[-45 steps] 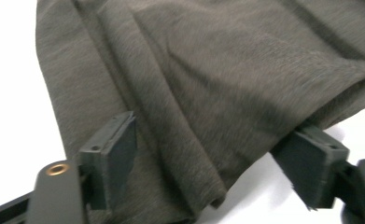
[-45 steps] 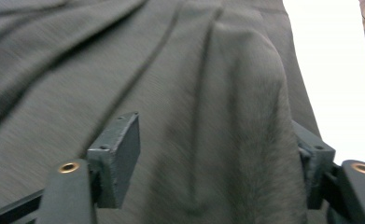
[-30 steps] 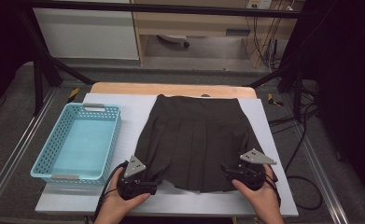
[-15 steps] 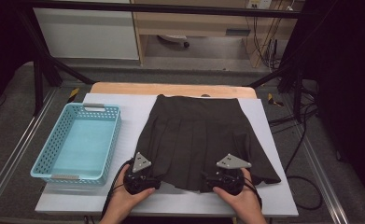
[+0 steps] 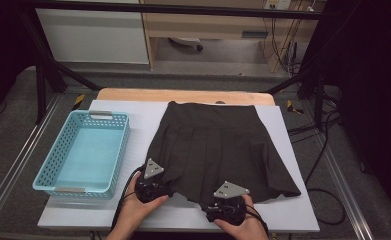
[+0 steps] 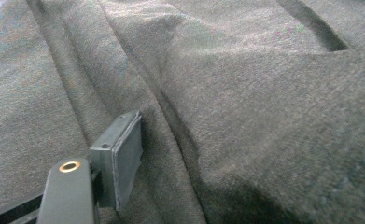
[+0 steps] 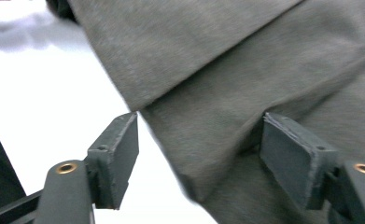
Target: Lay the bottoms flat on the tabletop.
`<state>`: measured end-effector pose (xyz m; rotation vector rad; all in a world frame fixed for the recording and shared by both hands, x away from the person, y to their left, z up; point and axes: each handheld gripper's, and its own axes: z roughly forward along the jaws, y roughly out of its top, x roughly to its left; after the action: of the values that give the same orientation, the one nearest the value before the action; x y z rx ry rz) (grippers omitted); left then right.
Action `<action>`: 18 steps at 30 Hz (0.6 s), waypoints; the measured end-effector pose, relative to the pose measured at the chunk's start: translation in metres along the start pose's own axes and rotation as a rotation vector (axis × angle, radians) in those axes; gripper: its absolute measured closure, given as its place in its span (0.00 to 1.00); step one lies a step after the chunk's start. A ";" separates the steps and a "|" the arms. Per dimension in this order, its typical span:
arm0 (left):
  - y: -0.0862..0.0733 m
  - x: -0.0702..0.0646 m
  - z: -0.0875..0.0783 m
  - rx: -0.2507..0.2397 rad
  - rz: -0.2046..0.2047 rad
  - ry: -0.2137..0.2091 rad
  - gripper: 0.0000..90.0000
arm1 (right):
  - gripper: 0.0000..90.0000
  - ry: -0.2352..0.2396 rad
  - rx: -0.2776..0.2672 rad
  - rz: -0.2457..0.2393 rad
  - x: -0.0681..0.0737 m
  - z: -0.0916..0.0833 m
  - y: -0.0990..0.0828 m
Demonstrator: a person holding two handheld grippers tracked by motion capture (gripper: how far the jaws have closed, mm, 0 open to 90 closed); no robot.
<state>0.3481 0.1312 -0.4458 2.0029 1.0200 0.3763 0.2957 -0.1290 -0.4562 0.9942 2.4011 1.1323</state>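
Your right gripper (image 5: 226, 210) sits at the near hem of the dark skirt (image 5: 218, 150), jaws spread; they have just widened a little, a fold of the hem lying between the pads (image 7: 119, 154) but not pinched. Your left gripper (image 5: 153, 186) is over the skirt's near-left corner; its jaws have just narrowed slightly, one pad (image 6: 124, 158) resting on the cloth, the other hidden, so whether it grips I cannot tell.

Progress, as judged: early. The skirt lies spread flat in the middle of the white table (image 5: 293, 220), waistband at the far edge, hem towards you. No fold made, no lift. The blue basket (image 5: 120, 150) to the left holds nothing. Left to do: secure both hem corners, then fold or move the garment, probably towards the basket.

Materials, large to small: table top smooth, matt white. Skirt a soft, slightly fuzzy woven cloth, pleated, flaring to the hem. Basket rigid plastic, perforated walls, rectangular. Pads flat dark rubbery blocks
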 end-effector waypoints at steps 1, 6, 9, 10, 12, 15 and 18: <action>0.000 0.000 0.000 0.000 -0.002 -0.001 0.32 | 0.25 0.002 0.009 -0.007 0.002 0.003 0.000; 0.000 -0.001 -0.002 0.002 0.001 -0.004 0.32 | 0.41 -0.032 0.015 -0.031 0.004 0.009 0.002; 0.000 -0.001 -0.002 0.003 0.002 -0.009 0.32 | 0.64 -0.050 0.007 -0.035 -0.002 0.007 0.002; 0.000 -0.001 -0.003 0.002 0.002 -0.009 0.32 | 0.75 -0.051 0.010 -0.033 -0.004 0.006 0.003; 0.000 -0.002 -0.003 0.001 0.004 -0.014 0.32 | 0.87 -0.042 0.004 -0.024 -0.010 0.003 0.005; 0.001 -0.004 -0.003 0.004 0.011 -0.021 0.31 | 0.93 -0.033 -0.020 -0.006 -0.020 -0.001 0.014; 0.001 -0.005 -0.003 0.006 0.015 -0.027 0.31 | 0.93 -0.045 -0.054 0.020 -0.032 -0.004 0.027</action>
<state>0.3435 0.1286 -0.4427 2.0168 0.9914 0.3538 0.3287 -0.1419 -0.4336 1.0181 2.3179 1.1627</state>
